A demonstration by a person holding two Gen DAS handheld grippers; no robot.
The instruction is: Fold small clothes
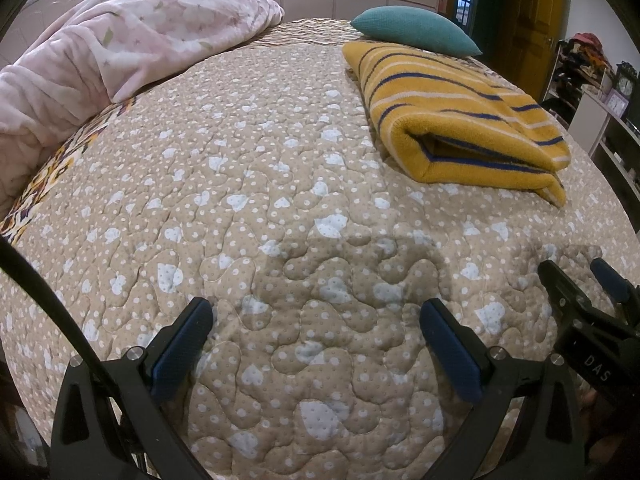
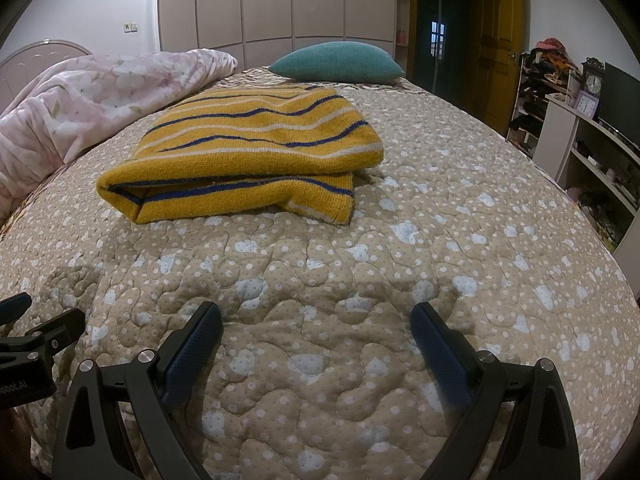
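A yellow knitted sweater with blue and white stripes (image 1: 452,116) lies folded in a flat bundle on the beige quilted bedspread (image 1: 260,208). It also shows in the right wrist view (image 2: 248,148), ahead and a little left. My left gripper (image 1: 316,312) is open and empty, low over the bedspread, with the sweater ahead to its right. My right gripper (image 2: 316,316) is open and empty, short of the sweater's near edge. The right gripper also shows in the left wrist view (image 1: 580,276), at the right edge. The left gripper shows at the left edge of the right wrist view (image 2: 24,320).
A teal cushion (image 2: 336,62) lies behind the sweater. A pink floral blanket (image 1: 100,52) is heaped at the back left. Shelves with a clock (image 2: 594,82) stand along the right wall, past the bed's edge.
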